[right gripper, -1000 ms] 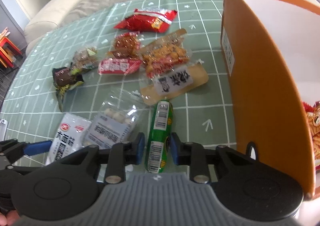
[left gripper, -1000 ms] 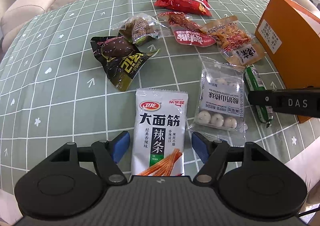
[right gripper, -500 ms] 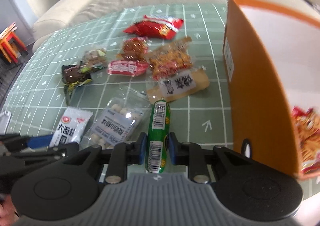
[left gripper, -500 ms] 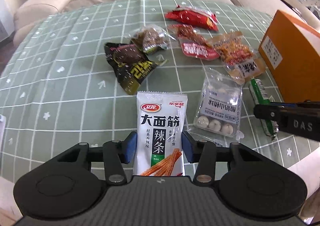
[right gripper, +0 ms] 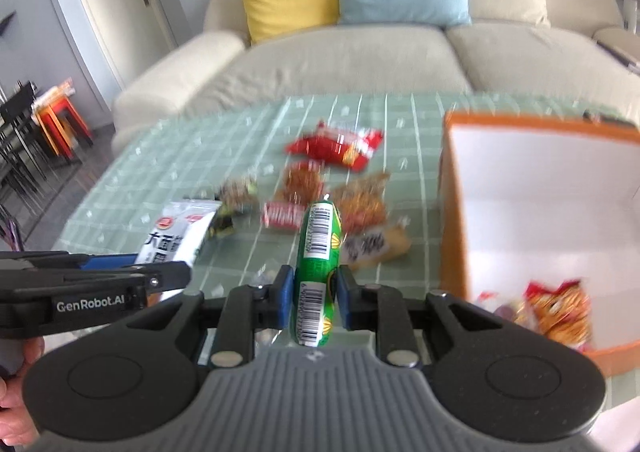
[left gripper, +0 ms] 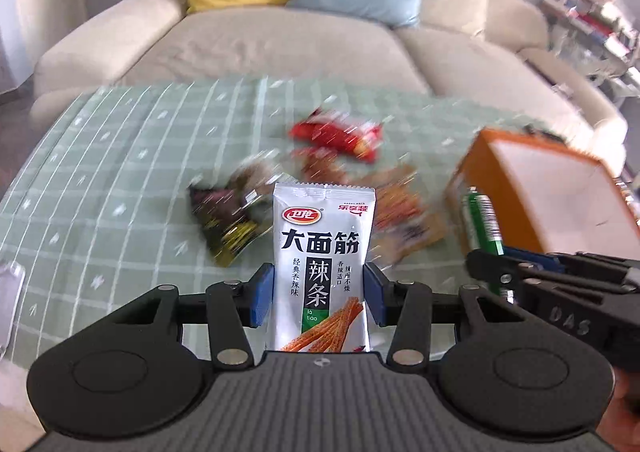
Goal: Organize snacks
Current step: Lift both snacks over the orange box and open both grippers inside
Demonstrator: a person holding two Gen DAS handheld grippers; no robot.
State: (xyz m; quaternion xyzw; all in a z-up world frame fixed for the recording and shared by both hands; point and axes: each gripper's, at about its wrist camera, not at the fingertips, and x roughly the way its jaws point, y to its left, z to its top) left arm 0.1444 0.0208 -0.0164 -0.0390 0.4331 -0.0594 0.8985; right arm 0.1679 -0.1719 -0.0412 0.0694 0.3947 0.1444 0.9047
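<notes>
Left tongs point(left gripper: 318, 294) are gripping the white packet point(left gripper: 323, 264) – right tongs point(right gripper: 311, 298) are clamping the green sausage point(right gripper: 317, 272). Only the right view is showing snacks point(right gripper: 558, 310) inside the orange box point(right gripper: 452, 212).

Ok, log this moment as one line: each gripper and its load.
left gripper: shut on silver latiao packet | right gripper: shut on green sausage | orange box: open, snacks inside

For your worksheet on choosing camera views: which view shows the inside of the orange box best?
The right wrist view. It looks into the open orange box, showing its white inner walls and a snack packet lying inside. The left wrist view shows only the box's outer corner and part of a white inner wall, blurred, with nothing of its contents.
</notes>
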